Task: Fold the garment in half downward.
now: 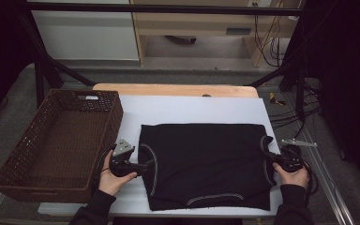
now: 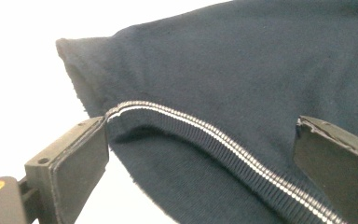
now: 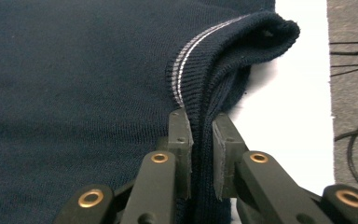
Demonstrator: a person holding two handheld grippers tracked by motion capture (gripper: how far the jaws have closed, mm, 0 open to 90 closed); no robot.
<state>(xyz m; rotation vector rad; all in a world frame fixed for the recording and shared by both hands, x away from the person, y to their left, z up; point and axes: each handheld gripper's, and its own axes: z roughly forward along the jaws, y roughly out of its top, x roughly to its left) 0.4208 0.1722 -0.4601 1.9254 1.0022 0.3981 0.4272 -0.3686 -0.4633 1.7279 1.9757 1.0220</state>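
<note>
While both hands are working opposite edges of one dark sweater, the white bench is carrying it flat and partly folded, its long axis running from one claw across to the other. One wicker basket is standing just outboard of the left claw, on the side away from the garment.

Left claw: pointing inward at the sweater's near edge, jaws standing wide apart, the striped ribbed band running between them with neither pad pressing on it.

Right claw: jaws drawn together and clamping a bunched fold of ribbed band, so the fabric is lifting into a small hump straight ahead of its tips. In the high view the right claw is sitting at the garment's far-side edge.

Judgement: the coming move is turning on the cloth lying inward of each claw; the right hand already has its hold, the left is nearer the basket and not yet gripping.

Count: sweater one, basket one, claws two.
</note>
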